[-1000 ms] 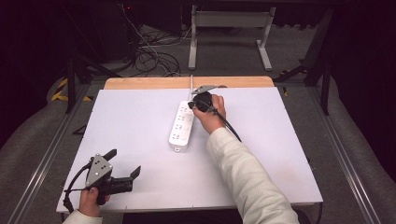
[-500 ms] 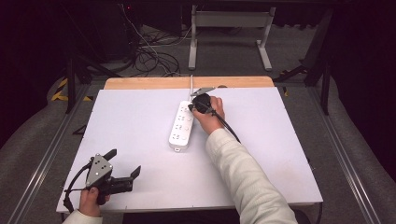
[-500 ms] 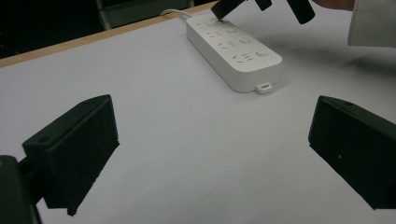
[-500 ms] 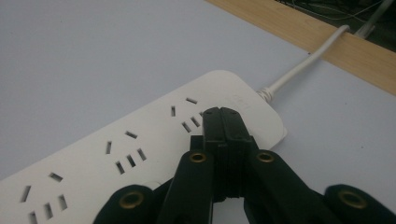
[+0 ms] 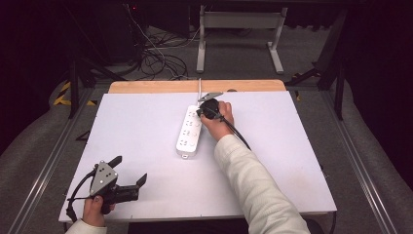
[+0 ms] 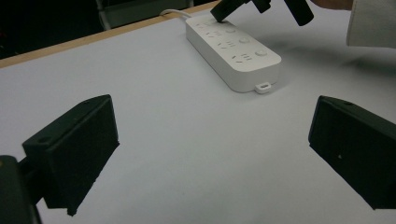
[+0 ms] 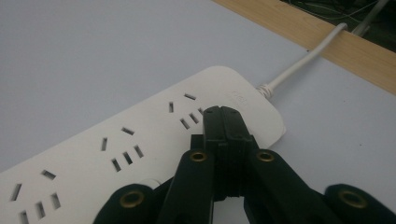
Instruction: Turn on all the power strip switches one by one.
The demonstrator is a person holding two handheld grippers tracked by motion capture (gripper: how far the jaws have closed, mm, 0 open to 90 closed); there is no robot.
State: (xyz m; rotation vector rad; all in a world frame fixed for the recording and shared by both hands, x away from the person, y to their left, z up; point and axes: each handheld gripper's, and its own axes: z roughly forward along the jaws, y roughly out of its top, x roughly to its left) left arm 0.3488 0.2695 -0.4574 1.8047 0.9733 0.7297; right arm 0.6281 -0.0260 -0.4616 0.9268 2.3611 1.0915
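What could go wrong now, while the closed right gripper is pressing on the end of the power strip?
1. The right gripper, jaws together, sits on the power strip near its cord end, beside a socket; its tip could slide into the slots or off the smooth casing.
2. Nothing holds the strip: the left gripper is open and far away, so a push may shift or turn it.
3. The white cord runs over the table edge and could tug the strip.

power strip (image 5: pixel 189 130) mid-table, bare tabletop (image 5: pixel 136 122) around
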